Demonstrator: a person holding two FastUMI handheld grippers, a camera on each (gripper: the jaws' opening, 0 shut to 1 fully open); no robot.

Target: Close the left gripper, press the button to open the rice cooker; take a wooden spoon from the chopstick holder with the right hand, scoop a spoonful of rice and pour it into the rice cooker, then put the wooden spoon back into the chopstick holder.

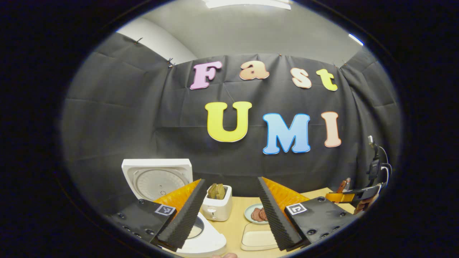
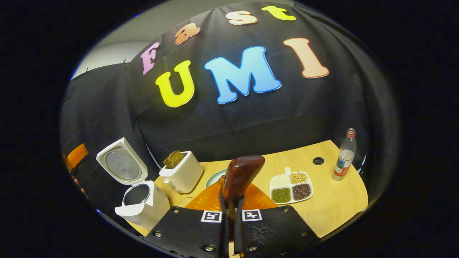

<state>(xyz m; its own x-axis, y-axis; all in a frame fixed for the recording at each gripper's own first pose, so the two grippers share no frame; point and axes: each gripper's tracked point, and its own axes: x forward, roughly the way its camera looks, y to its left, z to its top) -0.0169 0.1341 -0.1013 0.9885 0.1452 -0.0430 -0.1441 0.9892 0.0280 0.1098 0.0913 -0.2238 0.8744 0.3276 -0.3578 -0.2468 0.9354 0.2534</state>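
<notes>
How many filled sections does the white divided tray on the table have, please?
3 filled sections in the divided tray: pale beans at the back right, green beans at the front left, dark red beans at the front right. The back-left section looks white, possibly rice.

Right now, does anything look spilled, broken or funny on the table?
Nothing stands out. The rice cooker just has its lid up, the divided tray keeps its grains in their compartments, and the water bottle stands upright.

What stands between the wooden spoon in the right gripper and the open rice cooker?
The toaster stands partly between them. The right gripper is shut on the wooden spoon; the rice cooker, lid up, sits left of the toaster, its pot mouth uncovered. Coming in from above looks clear.
</notes>
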